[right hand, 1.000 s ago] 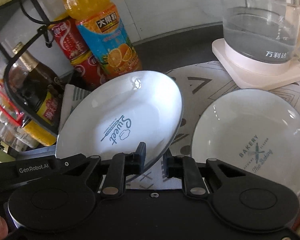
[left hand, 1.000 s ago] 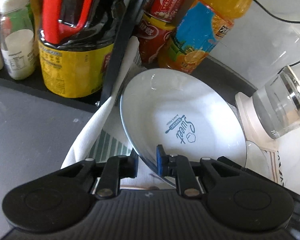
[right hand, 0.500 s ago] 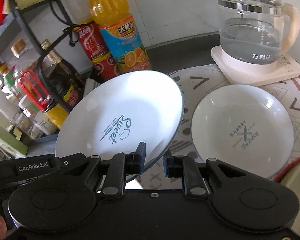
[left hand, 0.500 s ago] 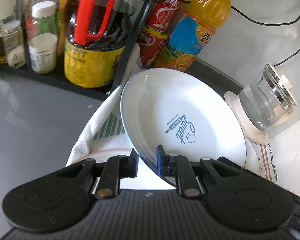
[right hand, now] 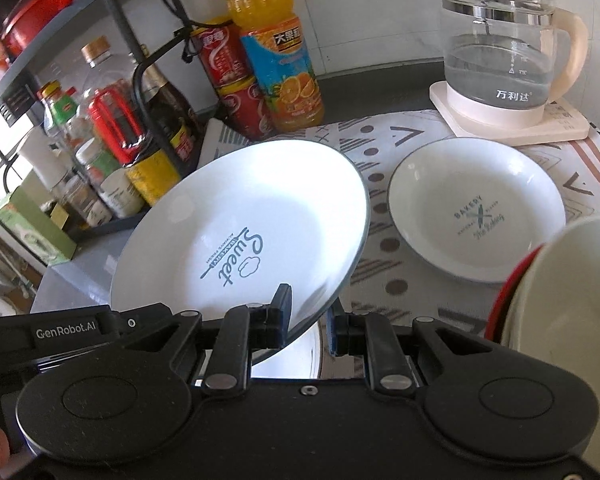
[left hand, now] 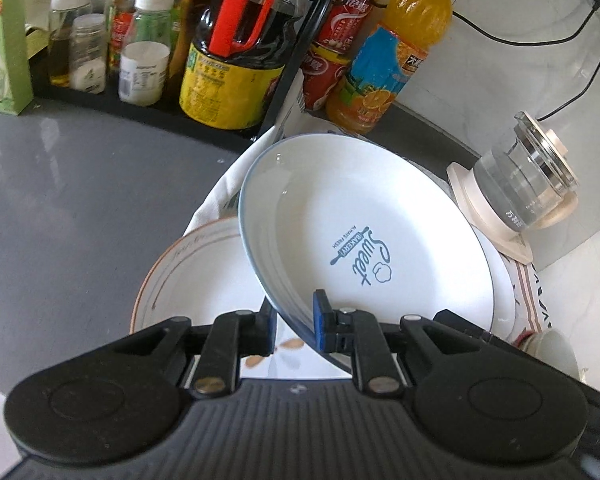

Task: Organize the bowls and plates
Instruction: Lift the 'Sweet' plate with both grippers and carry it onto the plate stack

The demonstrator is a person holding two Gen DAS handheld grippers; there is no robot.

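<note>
We are holding one white plate [left hand: 364, 240] with both grippers at once, tilted and lifted above the counter. It is a shallow, glossy plate with a thin blue-grey rim, and blue lettering in its middle is reading "Sweet" beside a small rolling pin and a cloud shape. Our left gripper [left hand: 294, 324] is pinching the plate's near edge, its jaws clamped on the rim with a blue pad pressing the inner face. Our right gripper [right hand: 309, 322] is gripping the same plate [right hand: 240, 236] from the other side, jaws likewise clamped on its lower rim.

Below the lifted plate, in the left wrist view, a second plate [left hand: 204, 276] with a thin brown ring is lying flat on a white cloth [left hand: 216, 208]. In the right wrist view, a white bowl [right hand: 476, 208] printed "Bakery" is sitting on a patterned mat [right hand: 384, 140], apart from the held plate. Behind it a glass kettle [right hand: 500, 64] is standing on its base, and an orange drink bottle [right hand: 276, 60] is standing beside red cans [right hand: 228, 76].
</note>
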